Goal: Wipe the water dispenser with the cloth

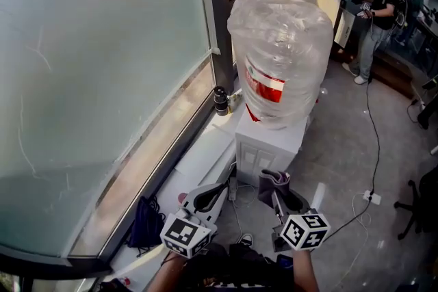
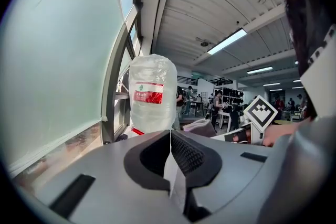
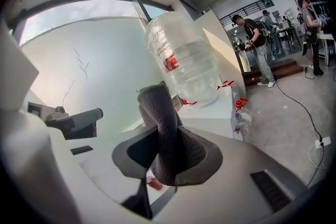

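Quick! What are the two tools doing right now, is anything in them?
Left tool: closed, holding nothing.
Right tool: closed on the grey cloth.

A frosted window (image 1: 102,78) in a dark frame (image 1: 217,17) meets grey floor (image 1: 339,143), with what seem strip lights (image 2: 226,42) overhead.

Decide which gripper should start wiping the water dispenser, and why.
Right. The right gripper is shut on the cloth and points at the water dispenser; the left gripper is shut, empty.
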{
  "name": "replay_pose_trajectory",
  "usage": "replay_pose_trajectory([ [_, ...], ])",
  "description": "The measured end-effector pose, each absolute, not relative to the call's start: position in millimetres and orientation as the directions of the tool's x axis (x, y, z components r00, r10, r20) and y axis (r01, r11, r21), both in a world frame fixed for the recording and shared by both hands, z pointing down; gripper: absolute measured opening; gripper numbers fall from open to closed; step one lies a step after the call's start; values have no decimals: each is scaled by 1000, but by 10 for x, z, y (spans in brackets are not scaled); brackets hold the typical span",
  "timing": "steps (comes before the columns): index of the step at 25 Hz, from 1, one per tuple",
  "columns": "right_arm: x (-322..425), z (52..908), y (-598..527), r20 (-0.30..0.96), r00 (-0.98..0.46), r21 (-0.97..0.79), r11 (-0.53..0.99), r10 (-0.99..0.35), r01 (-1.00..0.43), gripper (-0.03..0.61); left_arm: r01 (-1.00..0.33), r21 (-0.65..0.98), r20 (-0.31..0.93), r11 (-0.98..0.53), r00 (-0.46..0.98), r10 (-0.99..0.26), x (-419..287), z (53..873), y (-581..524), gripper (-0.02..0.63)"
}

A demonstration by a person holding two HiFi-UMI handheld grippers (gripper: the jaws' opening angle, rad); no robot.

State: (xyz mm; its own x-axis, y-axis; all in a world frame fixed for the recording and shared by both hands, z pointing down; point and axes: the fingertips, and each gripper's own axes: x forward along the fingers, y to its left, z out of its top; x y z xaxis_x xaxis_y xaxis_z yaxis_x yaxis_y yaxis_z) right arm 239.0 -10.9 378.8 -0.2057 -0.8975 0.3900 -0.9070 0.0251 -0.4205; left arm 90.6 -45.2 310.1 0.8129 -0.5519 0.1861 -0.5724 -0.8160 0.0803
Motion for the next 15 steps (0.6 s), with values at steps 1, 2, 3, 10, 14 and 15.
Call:
replay_pose_trajectory([
  [1, 2421, 3807, -168, 390, -208, -423, 26, -897, -906, 101, -581, 79, 194, -810, 806, -559, 910, 3095, -472, 20],
  [2, 2443, 3824, -233, 391, -210, -424, 27, -896, -905, 101, -588, 77, 202, -805, 800, -565, 910, 3092, -492, 20],
  [3, 2454, 3842, -300, 391, -212, -425, 28, -895, -905, 101, -590, 74, 206, -804, 798, -566, 907, 3098, -509, 20],
  [10, 2423, 3996, -792, 397, -207, -463, -1, -894, -886, 101, -561, 62, 223, -825, 814, -536, 892, 3140, -724, 20],
  [14, 2352, 4085, -1164, 409, -186, -487, -41, -894, -872, 101, -535, 53, 239, -843, 826, -510, 888, 3084, -970, 20],
  [15, 2321, 4103, -1266, 411, -184, -494, -49, -893, -868, 101, -527, 50, 237, -848, 831, -503, 888, 3065, -1031, 20],
])
